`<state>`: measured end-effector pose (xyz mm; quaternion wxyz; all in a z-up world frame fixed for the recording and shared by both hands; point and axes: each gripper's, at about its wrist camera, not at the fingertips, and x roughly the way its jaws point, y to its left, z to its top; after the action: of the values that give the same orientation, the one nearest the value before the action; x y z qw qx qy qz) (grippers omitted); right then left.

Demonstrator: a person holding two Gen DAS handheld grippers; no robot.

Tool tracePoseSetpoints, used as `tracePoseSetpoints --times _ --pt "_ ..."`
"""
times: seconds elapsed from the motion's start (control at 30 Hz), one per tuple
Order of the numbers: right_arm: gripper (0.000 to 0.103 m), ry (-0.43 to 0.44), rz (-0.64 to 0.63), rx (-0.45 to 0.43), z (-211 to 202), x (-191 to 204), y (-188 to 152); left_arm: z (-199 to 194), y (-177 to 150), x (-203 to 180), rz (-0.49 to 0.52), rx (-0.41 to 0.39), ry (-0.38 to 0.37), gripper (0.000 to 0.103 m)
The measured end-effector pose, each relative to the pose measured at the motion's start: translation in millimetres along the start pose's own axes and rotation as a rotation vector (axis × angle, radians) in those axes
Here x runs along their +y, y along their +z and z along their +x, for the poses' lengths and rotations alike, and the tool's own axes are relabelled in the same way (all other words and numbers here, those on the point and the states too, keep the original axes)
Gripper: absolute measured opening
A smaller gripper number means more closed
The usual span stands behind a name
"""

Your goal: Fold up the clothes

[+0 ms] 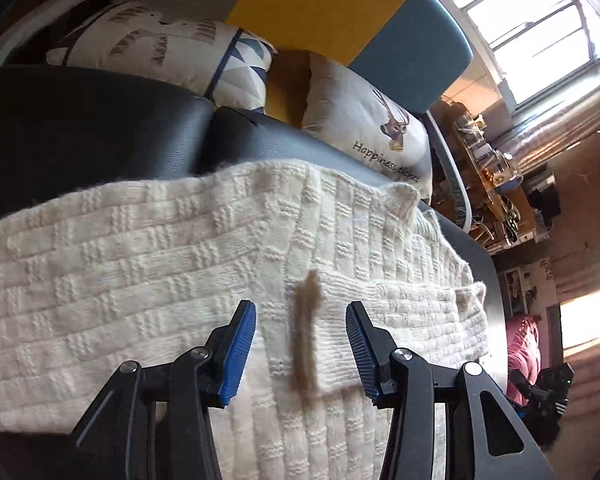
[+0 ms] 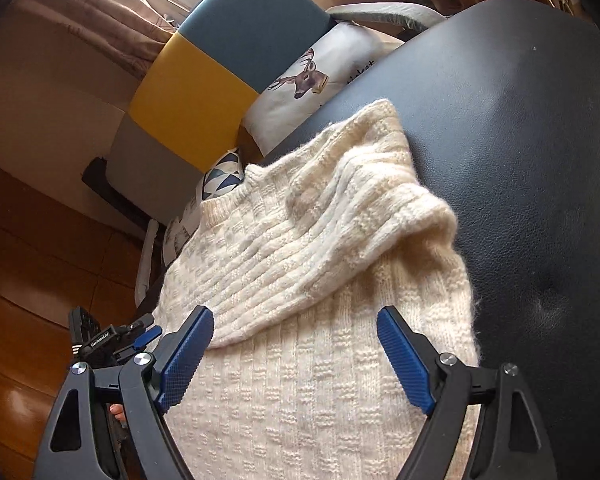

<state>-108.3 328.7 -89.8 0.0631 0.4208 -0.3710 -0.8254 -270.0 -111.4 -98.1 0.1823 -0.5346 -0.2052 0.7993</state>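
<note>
We are in a sunlit living room with a wooden floor [image 2: 28,248], working over a dark leather seat [image 2: 520,140] backed by printed cushions [image 1: 364,120]. A cream knit sweater [image 1: 140,264] lies spread across that seat, one part already folded over the body [image 2: 300,232], presumably so the piece narrows into a tidy rectangle. Our left gripper [image 1: 301,344] hovers just above the knit with its jaws open, straddling a tan fuzzy strip [image 1: 306,344]; we cannot tell whether that strip is trim or a stain. Our right gripper [image 2: 296,352] also holds its jaws wide apart and empty over the lower body. The sweater's near hem is cut off below both views, and its sleeves are hard to pick out.
</note>
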Motion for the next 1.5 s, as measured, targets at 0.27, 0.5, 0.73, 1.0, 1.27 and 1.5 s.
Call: tracePoseSetpoints --times 0.27,0.5,0.73,1.0,1.27,1.5 --pt "0.085 0.032 0.072 -0.019 -18.1 -24.3 2.5 17.4 4.8 -30.3 0.093 -0.053 0.057 0.006" --pt "0.089 0.338 0.441 0.011 -7.3 -83.1 12.1 -2.0 26.5 -29.5 0.062 -0.148 0.037 0.006" --pt "0.093 0.373 0.581 -0.069 28.0 -90.1 19.0 17.5 23.5 -22.6 0.009 -0.103 0.053 0.006" --pt "0.097 0.379 0.547 -0.309 13.0 -79.6 27.0 31.2 15.9 -20.0 0.066 -0.062 0.230 0.007" --pt "0.088 0.126 0.315 -0.105 -8.5 -64.6 22.6 29.6 24.2 -19.7 0.070 -0.053 0.230 0.007" --pt "0.087 -0.260 -0.280 -0.046 -3.9 -10.7 86.7 30.4 21.8 -17.5 0.060 -0.054 0.217 0.007"
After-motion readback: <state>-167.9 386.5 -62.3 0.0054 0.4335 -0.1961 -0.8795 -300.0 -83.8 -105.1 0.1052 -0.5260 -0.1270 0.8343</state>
